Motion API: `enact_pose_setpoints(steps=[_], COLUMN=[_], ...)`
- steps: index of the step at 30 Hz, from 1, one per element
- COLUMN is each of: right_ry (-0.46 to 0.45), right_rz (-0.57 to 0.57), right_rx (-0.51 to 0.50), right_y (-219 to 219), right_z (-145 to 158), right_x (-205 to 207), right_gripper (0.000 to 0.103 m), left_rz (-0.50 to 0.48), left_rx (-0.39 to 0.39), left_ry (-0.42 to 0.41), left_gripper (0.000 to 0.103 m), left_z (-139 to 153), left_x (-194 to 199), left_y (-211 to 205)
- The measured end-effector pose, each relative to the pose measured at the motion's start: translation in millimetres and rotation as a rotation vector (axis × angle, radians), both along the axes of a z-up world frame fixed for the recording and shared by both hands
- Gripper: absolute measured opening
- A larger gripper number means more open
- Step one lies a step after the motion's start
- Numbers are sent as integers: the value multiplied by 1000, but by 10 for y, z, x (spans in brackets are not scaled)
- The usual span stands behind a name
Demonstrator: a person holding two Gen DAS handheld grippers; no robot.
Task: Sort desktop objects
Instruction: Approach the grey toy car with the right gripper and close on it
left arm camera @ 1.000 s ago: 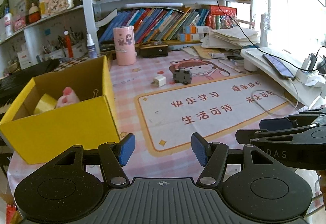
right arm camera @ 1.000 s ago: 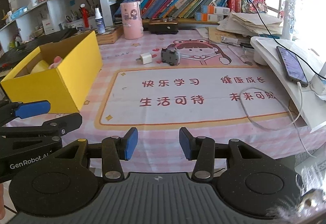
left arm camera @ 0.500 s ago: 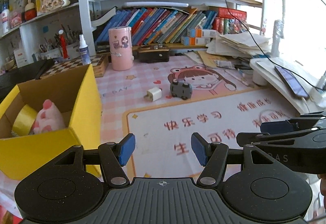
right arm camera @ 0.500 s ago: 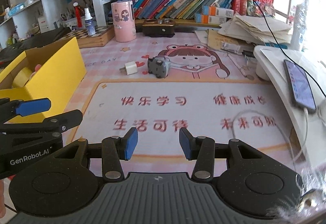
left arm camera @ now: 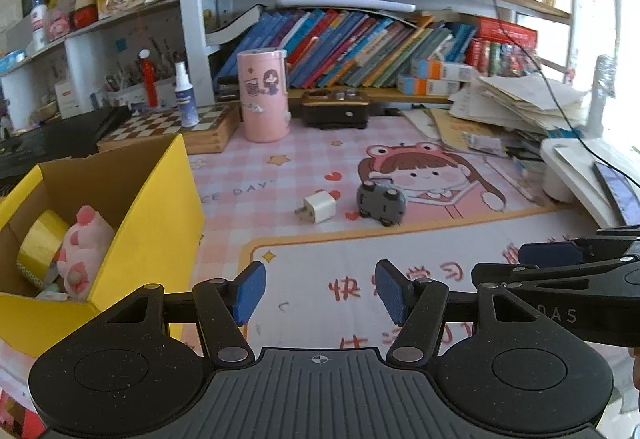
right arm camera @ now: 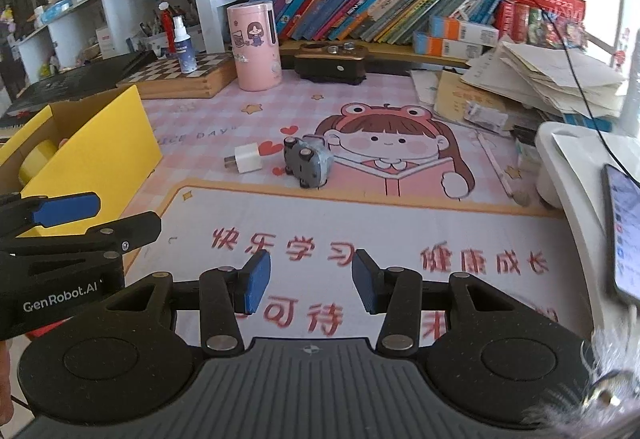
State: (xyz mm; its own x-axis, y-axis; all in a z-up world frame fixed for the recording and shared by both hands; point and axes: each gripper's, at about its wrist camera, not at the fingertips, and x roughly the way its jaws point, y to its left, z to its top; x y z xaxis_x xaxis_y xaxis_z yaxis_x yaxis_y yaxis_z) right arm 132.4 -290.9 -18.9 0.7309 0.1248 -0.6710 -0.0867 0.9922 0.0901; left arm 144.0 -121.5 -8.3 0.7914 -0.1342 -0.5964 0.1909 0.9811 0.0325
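Open mat ahead, bare up to white charger and grey toy car, which lie just beside each other. Yellow box walls off the left side. White stand with phone blocks the right. Pink canister and dark case close the back.

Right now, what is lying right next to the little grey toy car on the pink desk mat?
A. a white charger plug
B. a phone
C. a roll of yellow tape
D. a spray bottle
A: the white charger plug lies just left of the grey toy car on the desk mat, while the yellow tape sits in the yellow box.
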Motion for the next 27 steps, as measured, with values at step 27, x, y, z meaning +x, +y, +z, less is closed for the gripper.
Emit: enact_pose_setpoints(steps=[27], right_ry=[24], right_rz=[138], right_rx=[-9], right_y=[-190], right_z=[-345], right_x=[1239], right_gripper=[50], left_rz=[119], left_rx=[56], left_ry=[50], left_gripper=[62], left_z=[-110], left_x=[733], left_y=[-221])
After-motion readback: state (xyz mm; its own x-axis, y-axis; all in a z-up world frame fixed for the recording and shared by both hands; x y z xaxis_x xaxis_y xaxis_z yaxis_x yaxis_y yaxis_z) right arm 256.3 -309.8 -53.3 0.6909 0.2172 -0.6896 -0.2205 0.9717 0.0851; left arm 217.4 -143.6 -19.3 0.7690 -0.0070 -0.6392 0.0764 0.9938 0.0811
